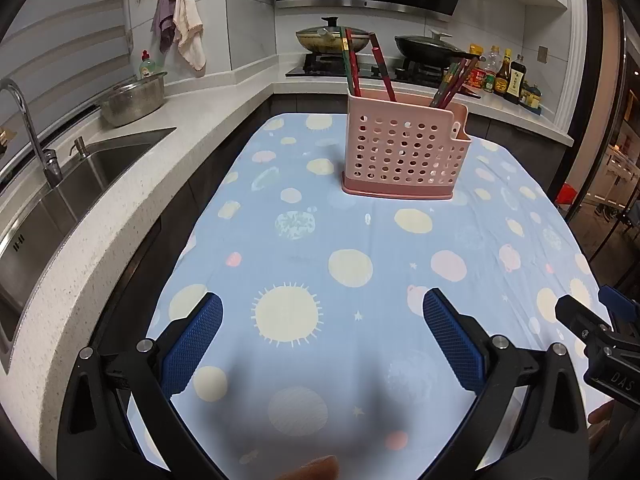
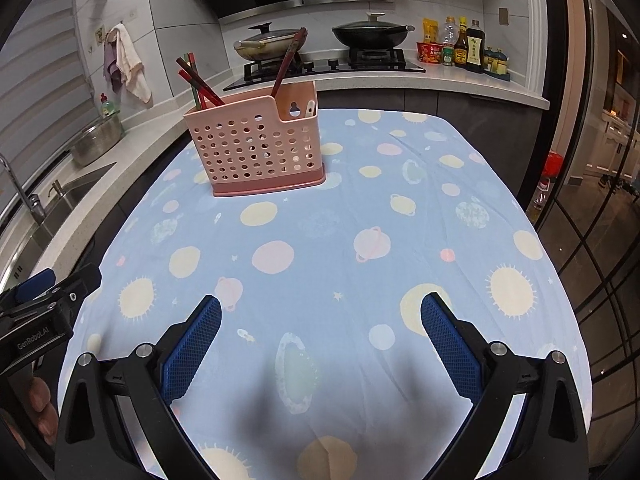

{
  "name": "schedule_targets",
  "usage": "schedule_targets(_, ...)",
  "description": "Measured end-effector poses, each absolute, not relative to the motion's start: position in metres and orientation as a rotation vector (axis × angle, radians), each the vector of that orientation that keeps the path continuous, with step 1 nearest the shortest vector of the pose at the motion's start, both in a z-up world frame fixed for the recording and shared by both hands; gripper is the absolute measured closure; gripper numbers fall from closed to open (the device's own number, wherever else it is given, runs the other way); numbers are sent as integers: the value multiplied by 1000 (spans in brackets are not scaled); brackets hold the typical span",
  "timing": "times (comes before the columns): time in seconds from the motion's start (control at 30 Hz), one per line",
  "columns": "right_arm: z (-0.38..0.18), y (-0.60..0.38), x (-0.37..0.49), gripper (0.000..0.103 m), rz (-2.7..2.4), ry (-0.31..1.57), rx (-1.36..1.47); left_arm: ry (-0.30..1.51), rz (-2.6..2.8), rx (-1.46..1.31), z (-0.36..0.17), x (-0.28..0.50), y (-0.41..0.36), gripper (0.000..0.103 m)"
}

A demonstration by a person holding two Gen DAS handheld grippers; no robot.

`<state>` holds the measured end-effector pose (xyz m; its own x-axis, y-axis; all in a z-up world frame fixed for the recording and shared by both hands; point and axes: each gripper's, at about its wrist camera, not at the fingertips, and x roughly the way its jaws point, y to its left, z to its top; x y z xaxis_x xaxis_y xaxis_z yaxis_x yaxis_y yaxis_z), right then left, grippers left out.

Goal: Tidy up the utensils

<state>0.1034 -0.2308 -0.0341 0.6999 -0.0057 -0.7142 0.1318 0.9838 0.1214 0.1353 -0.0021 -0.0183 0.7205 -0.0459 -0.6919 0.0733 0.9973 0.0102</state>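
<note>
**Both hand-held grippers spread and empty, caddy ahead on the bench**

Far to the left of your left hand-held gripper runs the white counter, with the steel sink and faucet set into it and a metal bowl farther along. Your left hand-held gripper itself hangs above the bench, which is covered by a blue cloth printed with suns and planets; its blue pads are wide apart and nothing lies between them.

Ahead of that gripper and a little to its right stands the pink perforated utensil caddy, upright on the cloth, well apart from the fingers. Red chopsticks lean out of its left compartment, and another bunch leans from its right end.

In the right wrist view, your right hand-held gripper is likewise spread, gripping nothing, poised over the cloth. From here the caddy sits ahead and to the left, with chopsticks sticking up at its left end, a single dark red pair rising from the middle, and a white handle just showing in the low notched compartment on the right.

Beyond the caddy, the stove carries two lidded pans. Farther right, sauce bottles line the back counter.
</note>
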Motion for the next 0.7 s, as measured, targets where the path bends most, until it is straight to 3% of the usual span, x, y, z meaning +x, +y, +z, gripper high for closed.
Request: schedule_targets(0.7, -38, -234, 106, 7, -82, 804, 175, 792, -18, 22, -26, 141, 5, 7)
